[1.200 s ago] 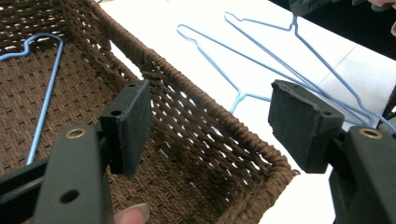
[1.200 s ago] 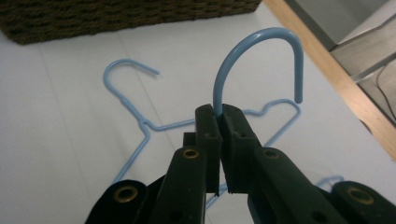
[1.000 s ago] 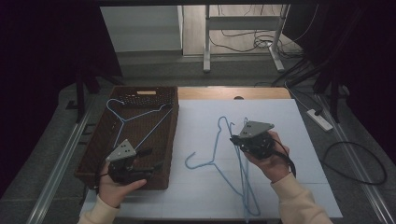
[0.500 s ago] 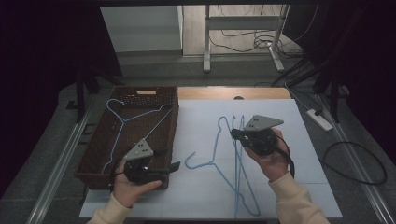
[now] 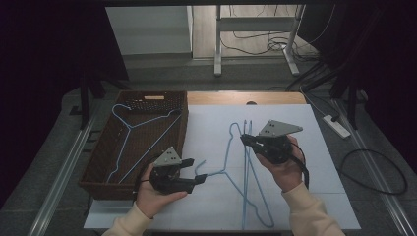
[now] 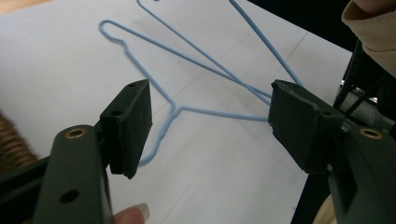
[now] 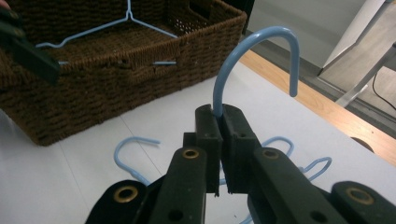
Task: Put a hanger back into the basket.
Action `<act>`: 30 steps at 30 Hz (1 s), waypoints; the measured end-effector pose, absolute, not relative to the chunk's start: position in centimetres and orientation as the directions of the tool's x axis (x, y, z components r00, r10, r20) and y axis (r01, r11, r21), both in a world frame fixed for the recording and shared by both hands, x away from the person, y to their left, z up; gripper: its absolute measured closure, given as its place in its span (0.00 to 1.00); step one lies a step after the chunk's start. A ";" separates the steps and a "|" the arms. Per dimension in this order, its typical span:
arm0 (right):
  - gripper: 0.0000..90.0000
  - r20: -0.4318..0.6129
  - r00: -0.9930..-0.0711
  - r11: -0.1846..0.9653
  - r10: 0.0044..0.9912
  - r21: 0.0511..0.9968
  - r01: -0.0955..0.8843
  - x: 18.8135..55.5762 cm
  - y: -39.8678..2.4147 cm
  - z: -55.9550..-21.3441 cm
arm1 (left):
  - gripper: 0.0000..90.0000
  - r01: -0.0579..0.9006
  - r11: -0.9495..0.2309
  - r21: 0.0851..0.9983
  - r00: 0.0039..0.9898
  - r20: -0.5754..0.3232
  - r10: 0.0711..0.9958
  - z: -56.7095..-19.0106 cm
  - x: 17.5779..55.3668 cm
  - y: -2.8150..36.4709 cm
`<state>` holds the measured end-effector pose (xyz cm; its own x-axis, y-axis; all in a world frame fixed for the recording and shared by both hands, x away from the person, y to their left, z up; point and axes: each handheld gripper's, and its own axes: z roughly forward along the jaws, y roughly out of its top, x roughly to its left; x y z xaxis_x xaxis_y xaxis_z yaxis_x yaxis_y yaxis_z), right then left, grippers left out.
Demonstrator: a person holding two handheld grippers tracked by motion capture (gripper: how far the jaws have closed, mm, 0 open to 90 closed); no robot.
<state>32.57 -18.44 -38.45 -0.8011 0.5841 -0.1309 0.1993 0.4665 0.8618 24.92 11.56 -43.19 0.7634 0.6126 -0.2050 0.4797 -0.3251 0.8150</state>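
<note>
l gripper [image 5: 199, 173] jaws wide, empty, over flat hanger [image 6: 205, 110] | r gripper [image 7: 220, 154] clamps lifted hanger [image 7: 254, 51]

power strip [image 5: 336, 126] on floor right | cables [image 5: 255, 42] behind table | desk legs [image 5: 217, 44]

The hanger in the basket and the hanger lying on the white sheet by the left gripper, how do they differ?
The hanger in the basket lies inside the woven basket, propped against its walls; the hanger on the sheet lies flat on the white sheet. The hanger in the basket sits away from both grippers, while the hanger on the sheet has its hook right at the open left gripper. Both are thin light-blue wire hangers.
</note>
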 end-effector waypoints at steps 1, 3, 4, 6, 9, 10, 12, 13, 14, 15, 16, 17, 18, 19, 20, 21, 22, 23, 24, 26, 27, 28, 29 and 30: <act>0.97 -0.136 -0.800 0.465 0.584 0.864 0.193 32.5 -18.4 -38.4 | 0.35 0.481 -0.328 0.814 0.765 -0.206 0.610 -43.2 25.0 11.3; 0.97 -0.146 -0.797 0.466 0.587 0.865 0.185 32.3 -18.1 -38.3 | 0.35 0.484 -0.330 0.810 0.767 -0.212 0.606 -43.2 25.0 10.8; 0.97 -0.148 -0.796 0.466 0.587 0.866 0.183 32.2 -18.0 -38.3 | 0.35 0.486 -0.331 0.808 0.769 -0.216 0.601 -43.2 25.1 10.4; 0.97 -0.149 -0.793 0.461 0.590 0.869 0.180 32.1 -17.8 -38.3 | 0.35 0.490 -0.331 0.806 0.772 -0.225 0.595 -43.3 25.2 9.8; 0.97 -0.152 -0.786 0.452 0.599 0.875 0.175 31.9 -17.5 -38.4 | 0.35 0.496 -0.339 0.800 0.777 -0.234 0.584 -43.3 25.5 8.7; 0.97 -0.155 -0.783 0.451 0.602 0.876 0.173 31.9 -17.3 -38.4 | 0.35 0.499 -0.337 0.798 0.777 -0.240 0.583 -43.3 25.5 8.3; 0.97 -0.163 -0.777 0.450 0.608 0.877 0.168 31.8 -17.1 -38.5 | 0.35 0.505 -0.341 0.793 0.777 -0.245 0.580 -43.4 25.7 7.6; 0.97 -0.166 -0.774 0.448 0.611 0.878 0.166 31.7 -17.0 -38.5 | 0.35 0.509 -0.344 0.789 0.777 -0.249 0.578 -43.4 25.9 7.3; 0.97 -0.166 -0.774 0.448 0.611 0.878 0.166 31.7 -17.0 -38.5 | 0.35 0.509 -0.344 0.789 0.777 -0.249 0.578 -43.4 25.9 7.3; 0.97 -0.169 -0.766 0.440 0.620 0.883 0.162 31.6 -16.9 -38.6 | 0.35 0.518 -0.341 0.784 0.775 -0.262 0.574 -43.5 26.1 6.9; 0.97 -0.172 -0.762 0.439 0.625 0.884 0.160 31.5 -16.8 -38.6 | 0.35 0.522 -0.340 0.782 0.775 -0.267 0.573 -43.6 26.2 6.5; 0.97 -0.175 -0.759 0.438 0.628 0.885 0.159 31.5 -16.8 -38.6 | 0.35 0.523 -0.347 0.779 0.777 -0.268 0.570 -43.7 26.4 6.0; 0.97 -0.177 -0.756 0.437 0.630 0.886 0.157 31.4 -16.8 -38.6 | 0.35 0.525 -0.349 0.776 0.777 -0.271 0.568 -43.8 26.6 5.7; 0.97 -0.179 -0.750 0.431 0.637 0.889 0.154 31.4 -16.7 -38.7 | 0.35 0.526 -0.351 0.775 0.778 -0.272 0.566 -44.0 26.6 5.5; 0.97 -0.179 -0.750 0.431 0.637 0.889 0.154 31.4 -16.7 -38.7 | 0.35 0.526 -0.351 0.775 0.778 -0.272 0.566 -44.0 26.6 5.5; 0.97 -0.180 -0.742 0.426 0.646 0.892 0.154 31.3 -16.7 -38.7 | 0.35 0.530 -0.358 0.769 0.779 -0.275 0.563 -44.2 26.9 4.9; 0.97 -0.182 -0.737 0.422 0.651 0.894 0.152 31.3 -16.6 -38.8 | 0.35 0.530 -0.358 0.769 0.779 -0.275 0.563 -44.2 26.9 4.9; 0.97 -0.184 -0.735 0.421 0.652 0.894 0.150 31.3 -16.5 -38.8 | 0.35 0.532 -0.362 0.765 0.780 -0.277 0.562 -44.4 27.0 4.7; 0.97 -0.192 -0.732 0.428 0.654 0.892 0.148 31.2 -16.5 -38.8 | 0.35 0.538 -0.368 0.758 0.779 -0.280 0.562 -44.6 27.1 4.2; 0.97 -0.191 -0.733 0.423 0.653 0.895 0.144 31.2 -16.4 -38.9 | 0.36 0.544 -0.375 0.750 0.777 -0.283 0.562 -44.9 27.3 3.7; 0.97 -0.191 -0.733 0.422 0.653 0.895 0.143 31.1 -16.3 -38.9 | 0.37 0.549 -0.377 0.746 0.776 -0.287 0.562 -45.0 27.4 3.5; 0.97 -0.192 -0.733 0.421 0.653 0.896 0.140 31.1 -16.3 -38.9 | 0.38 0.547 -0.385 0.743 0.778 -0.281 0.562 -45.2 27.6 3.3; 0.97 -0.193 -0.731 0.418 0.654 0.898 0.138 31.0 -16.2 -38.8 | 0.41 0.547 -0.385 0.743 0.778 -0.281 0.562 -45.2 27.6 3.3; 0.97 -0.193 -0.731 0.418 0.654 0.898 0.138 31.0 -16.2 -38.8 | 0.41 0.546 -0.395 0.739 0.779 -0.273 0.564 -45.3 27.7 3.1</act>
<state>30.97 -16.21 -38.83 -0.7312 0.6544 -0.1927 0.1378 0.4182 0.8978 27.65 3.06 -45.34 0.7790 0.5643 -0.2735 0.5458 -0.3954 0.7387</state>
